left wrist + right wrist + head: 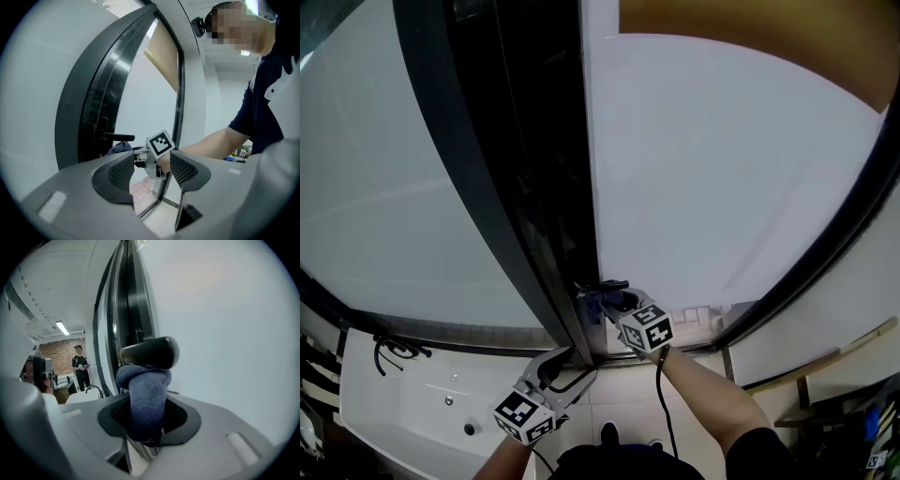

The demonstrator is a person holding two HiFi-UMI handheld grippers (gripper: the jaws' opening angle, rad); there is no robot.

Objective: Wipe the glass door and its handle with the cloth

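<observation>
The right gripper (147,420) was clamped on the bunched blue cloth (145,390), pressing it up under the dark handle (150,352) of the glass door (722,187) to rub it, while the left gripper (150,171), jaws apart and empty, hung nearer and left, out of the way.

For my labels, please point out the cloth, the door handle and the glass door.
cloth (143,394), right gripper view, its blue fold
door handle (150,352), right gripper view, its rounded end
glass door (722,169), head view, its pale pane
</observation>
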